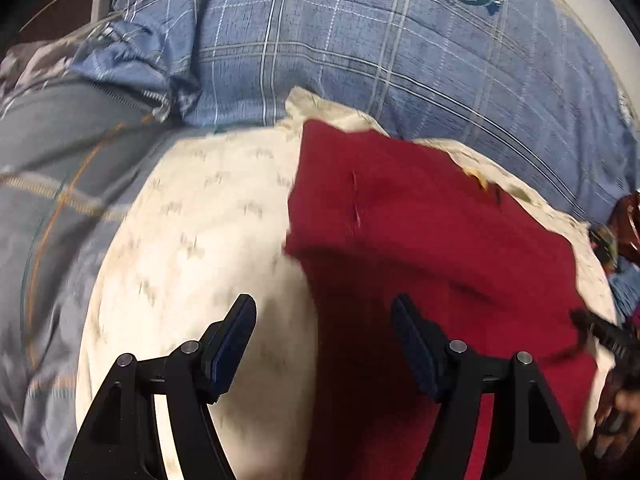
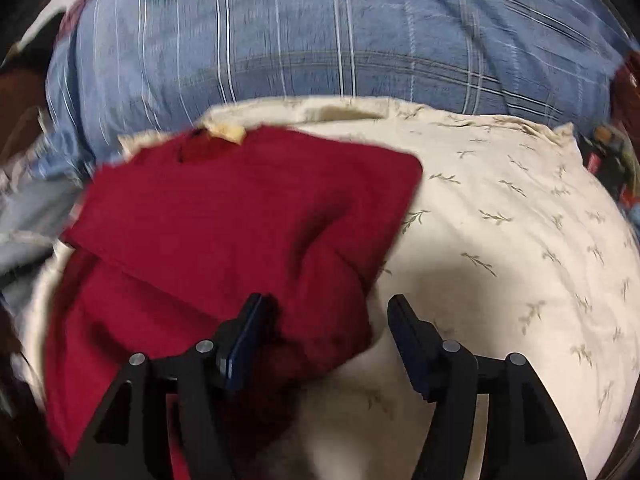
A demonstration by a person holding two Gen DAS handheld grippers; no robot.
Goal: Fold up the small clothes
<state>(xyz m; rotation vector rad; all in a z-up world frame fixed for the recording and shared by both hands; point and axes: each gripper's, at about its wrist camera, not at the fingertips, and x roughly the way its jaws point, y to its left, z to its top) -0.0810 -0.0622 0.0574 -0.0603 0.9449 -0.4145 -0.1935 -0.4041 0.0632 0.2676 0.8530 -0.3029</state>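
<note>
1. Blue checked bedding (image 1: 360, 48) lies behind a cream pillow (image 1: 192, 216) with little leaf prints.
2. On the pillow lies the red cloth (image 1: 420, 232), already folded over once.
3. Left of the cloth's near edge, the left gripper (image 1: 324, 336) gapes with nothing in it.
4. At the cloth's right corner, the right gripper (image 2: 328, 340) is wide too, holding nothing.
5. I think a fold was just let go; next, pinch an edge for another fold.

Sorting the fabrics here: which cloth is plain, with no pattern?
The red cloth: solid colour, while the cream pillow beneath has leaf sprigs and the blue bedspread is checked.
</note>
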